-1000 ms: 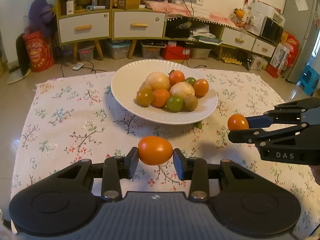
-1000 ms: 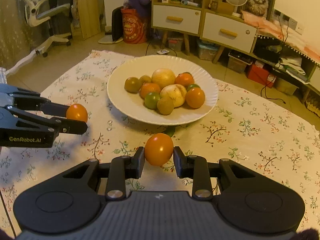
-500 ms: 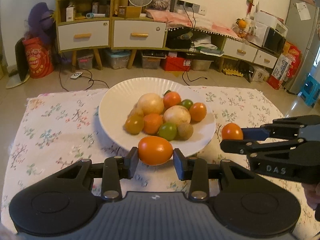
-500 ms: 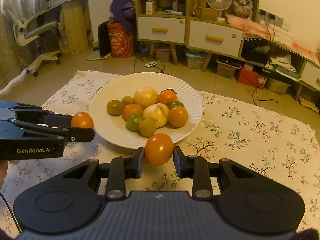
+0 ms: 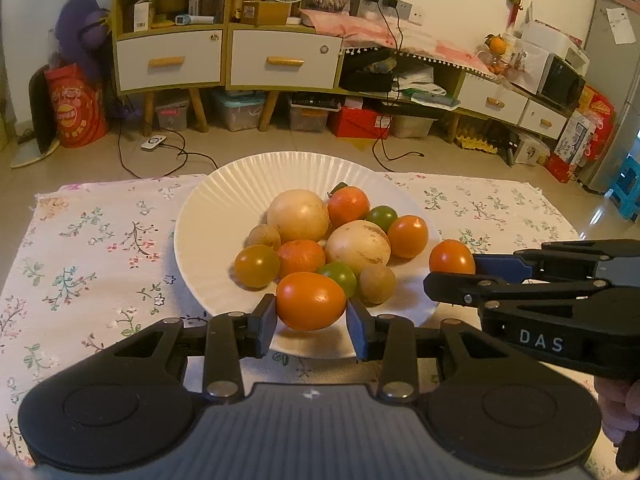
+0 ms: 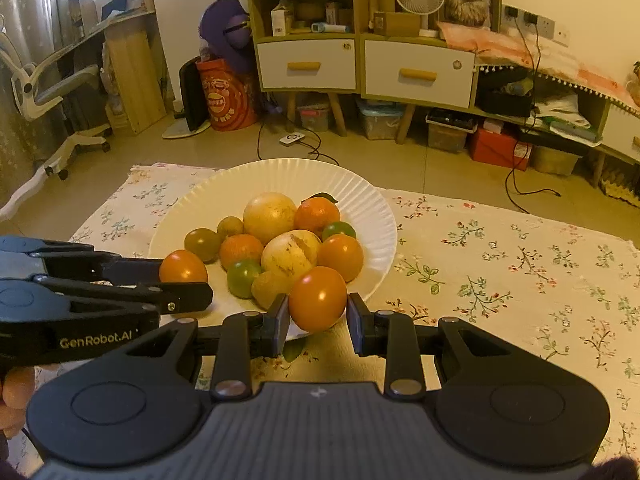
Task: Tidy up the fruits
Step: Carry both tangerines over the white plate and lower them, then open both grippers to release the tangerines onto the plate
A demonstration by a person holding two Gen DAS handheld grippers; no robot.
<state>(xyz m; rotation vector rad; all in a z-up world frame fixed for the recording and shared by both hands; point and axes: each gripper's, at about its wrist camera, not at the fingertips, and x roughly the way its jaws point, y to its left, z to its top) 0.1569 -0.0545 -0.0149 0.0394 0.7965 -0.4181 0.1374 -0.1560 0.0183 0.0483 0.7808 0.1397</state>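
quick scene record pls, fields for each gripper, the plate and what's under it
left gripper: jaws shut on an oval orange tomato, at the plate's near rim
right gripper: jaws shut on a round orange tomato, at the plate's near rim
plate: white, ribbed rim, holds a pile of fruits in pale yellow, orange, green and brown
surface: floral tablecloth
task state: both held tomatoes not yet released

My right gripper point(image 6: 318, 314) pinches a round orange tomato point(image 6: 317, 298) at the near rim of the ribbed white plate point(image 6: 372, 216) of mixed fruit; at left, my left gripper point(image 6: 188, 280) clamps another orange tomato point(image 6: 182, 266).
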